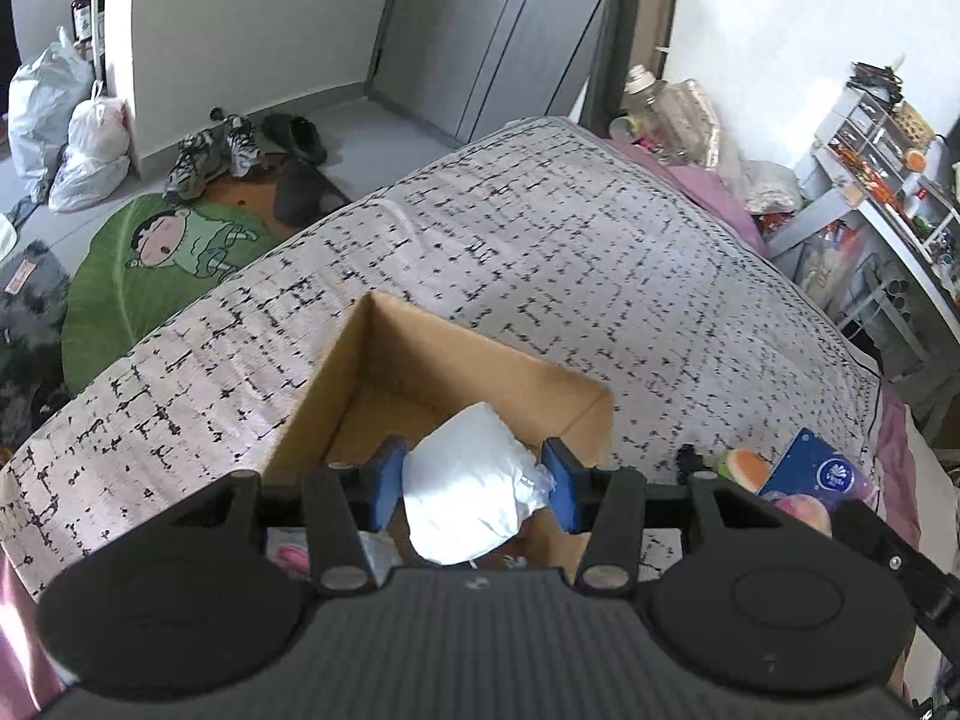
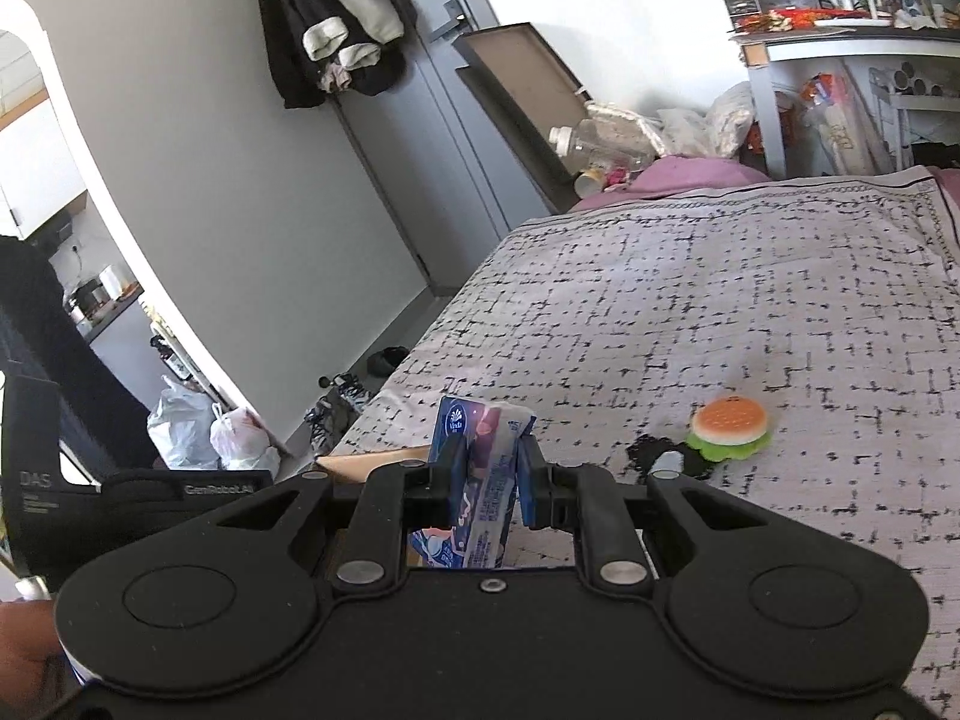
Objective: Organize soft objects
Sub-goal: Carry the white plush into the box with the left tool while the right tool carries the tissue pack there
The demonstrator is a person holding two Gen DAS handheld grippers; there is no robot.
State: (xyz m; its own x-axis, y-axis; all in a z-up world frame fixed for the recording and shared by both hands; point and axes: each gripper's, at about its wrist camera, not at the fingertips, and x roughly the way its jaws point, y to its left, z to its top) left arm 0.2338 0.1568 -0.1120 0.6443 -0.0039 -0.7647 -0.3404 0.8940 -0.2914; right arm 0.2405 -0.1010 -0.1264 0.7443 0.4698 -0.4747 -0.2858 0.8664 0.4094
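Observation:
My left gripper (image 1: 477,483) is shut on a white soft plastic-wrapped bundle (image 1: 468,486) and holds it above the open cardboard box (image 1: 420,360) on the bed. A pink item (image 1: 291,558) shows low in the box behind the left finger. My right gripper (image 2: 491,468) is shut on a blue tissue pack (image 2: 483,468), held upright above the bed; the pack also shows in the left wrist view (image 1: 822,471). A burger-shaped squishy toy (image 2: 729,423) lies on the bed to the right of my right gripper, next to a small black object (image 2: 657,456). A corner of the box (image 2: 372,459) shows left of the pack.
The bed has a white blanket with black marks (image 1: 540,240). Bottles and bags (image 2: 618,144) sit at the bed's far end. A cluttered shelf (image 2: 840,30) stands at the right. Shoes (image 1: 222,150), a green cartoon rug (image 1: 168,252) and plastic bags (image 1: 72,138) lie on the floor.

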